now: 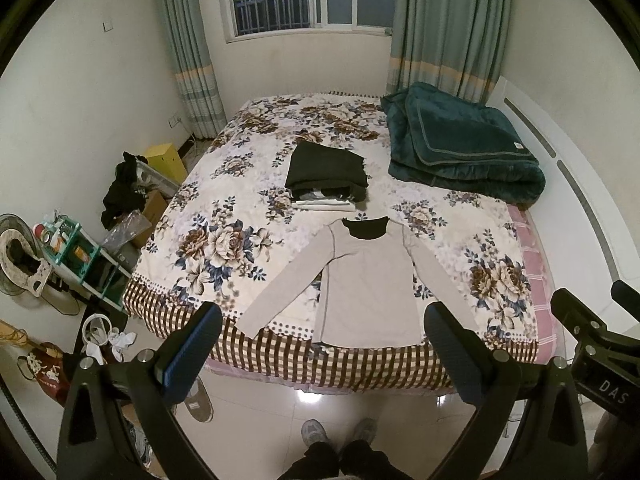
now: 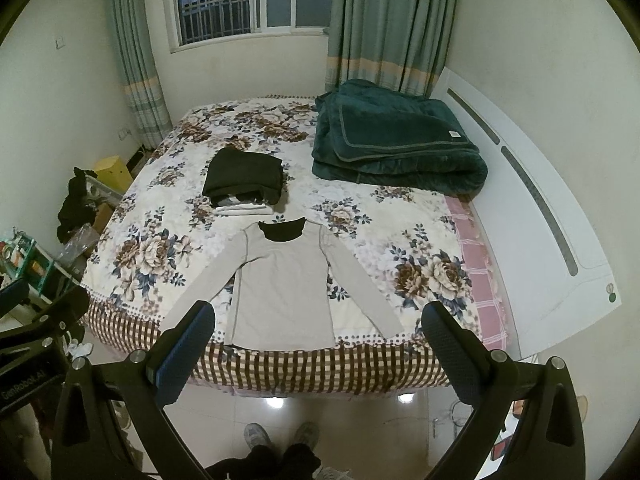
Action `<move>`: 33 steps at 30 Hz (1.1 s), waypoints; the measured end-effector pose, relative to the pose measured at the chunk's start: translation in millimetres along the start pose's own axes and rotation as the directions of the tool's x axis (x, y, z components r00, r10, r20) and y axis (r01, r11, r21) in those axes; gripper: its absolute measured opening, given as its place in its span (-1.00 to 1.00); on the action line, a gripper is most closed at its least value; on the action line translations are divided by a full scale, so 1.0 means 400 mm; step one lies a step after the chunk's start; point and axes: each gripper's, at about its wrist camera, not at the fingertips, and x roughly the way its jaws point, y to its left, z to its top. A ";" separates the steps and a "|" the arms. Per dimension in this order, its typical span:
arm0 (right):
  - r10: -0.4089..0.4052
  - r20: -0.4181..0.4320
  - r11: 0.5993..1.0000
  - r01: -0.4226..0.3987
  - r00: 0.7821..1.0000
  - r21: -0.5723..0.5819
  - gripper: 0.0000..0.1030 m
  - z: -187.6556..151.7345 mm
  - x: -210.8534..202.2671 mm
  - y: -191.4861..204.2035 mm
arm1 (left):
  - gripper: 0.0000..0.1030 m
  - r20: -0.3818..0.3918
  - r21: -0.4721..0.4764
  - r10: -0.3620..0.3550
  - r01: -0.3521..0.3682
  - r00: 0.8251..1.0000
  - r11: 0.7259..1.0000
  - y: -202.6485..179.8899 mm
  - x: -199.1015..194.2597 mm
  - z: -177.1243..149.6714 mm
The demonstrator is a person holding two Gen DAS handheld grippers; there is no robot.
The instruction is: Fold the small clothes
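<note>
A grey long-sleeved shirt (image 1: 366, 280) with a black collar lies flat on the flowered bed (image 1: 224, 184), sleeves spread, hem at the near edge; it also shows in the right wrist view (image 2: 280, 284). Behind it sits a stack of folded clothes (image 1: 326, 178), black on top, also in the right wrist view (image 2: 244, 180). My left gripper (image 1: 324, 344) is open and empty, held back above the floor before the bed. My right gripper (image 2: 318, 340) is open and empty too, likewise back from the bed edge.
A folded dark green blanket (image 1: 460, 144) lies at the bed's far right by the white headboard (image 2: 540, 216). Left of the bed stand a shelf (image 1: 80, 256), boxes (image 1: 166, 160) and dark clothes (image 1: 122, 192). Slippers (image 1: 198, 400) and the person's feet (image 1: 340, 432) are on the tiled floor.
</note>
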 end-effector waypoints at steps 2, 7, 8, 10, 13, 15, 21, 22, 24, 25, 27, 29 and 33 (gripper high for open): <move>0.001 0.003 1.000 -0.001 1.000 -0.001 1.00 0.003 -0.002 0.004 | 1.00 0.001 -0.002 -0.002 0.002 1.000 1.000 -0.005 0.000 0.010; 0.003 0.005 1.000 -0.003 1.000 -0.001 1.00 0.002 -0.010 0.007 | 1.00 0.001 -0.001 -0.002 0.002 1.000 1.000 0.000 -0.001 -0.001; 0.002 0.005 1.000 -0.002 1.000 -0.002 1.00 0.004 -0.011 0.008 | 1.00 0.002 -0.001 0.000 0.000 1.000 1.000 -0.003 -0.001 0.003; 0.004 0.005 1.000 -0.004 1.000 0.000 1.00 0.001 -0.009 0.006 | 1.00 0.002 -0.002 -0.005 0.005 1.000 1.000 0.002 -0.001 -0.002; 0.005 0.011 1.000 -0.005 1.000 0.002 1.00 0.004 -0.021 0.009 | 1.00 0.003 -0.003 -0.006 0.006 1.000 1.000 0.003 -0.002 -0.001; 0.008 0.015 1.000 -0.008 1.000 0.002 1.00 -0.001 -0.035 0.001 | 1.00 0.005 -0.003 -0.005 0.005 1.000 1.000 0.002 -0.002 -0.002; 0.006 0.015 1.000 -0.006 1.000 0.001 1.00 0.002 -0.038 0.003 | 1.00 0.008 -0.004 -0.007 0.007 1.000 1.000 0.001 -0.004 0.003; 0.008 0.015 1.000 -0.008 1.000 0.002 1.00 -0.002 -0.036 0.001 | 1.00 0.008 -0.005 -0.008 0.008 1.000 1.000 0.006 -0.005 -0.004; 0.006 0.017 1.000 -0.006 1.000 0.000 1.00 -0.001 -0.036 0.003 | 1.00 0.008 -0.006 -0.009 0.009 1.000 1.000 0.002 -0.006 0.002; 0.006 0.017 1.000 -0.006 1.000 0.000 1.00 0.000 -0.036 0.002 | 1.00 0.008 -0.004 -0.009 0.009 1.000 1.000 0.003 -0.006 0.001; 0.009 0.017 1.000 -0.009 1.000 0.002 1.00 0.004 -0.038 0.002 | 1.00 0.012 -0.005 -0.010 0.010 1.000 1.000 0.000 -0.009 0.007; 0.007 0.018 1.000 -0.007 1.000 0.001 1.00 0.002 -0.038 0.000 | 1.00 0.012 -0.005 -0.009 0.009 1.000 1.000 -0.005 -0.008 0.012; 0.009 0.019 1.000 -0.009 1.000 0.002 1.00 0.005 -0.041 0.000 | 1.00 0.014 -0.005 -0.011 0.011 1.000 1.000 -0.001 -0.010 0.010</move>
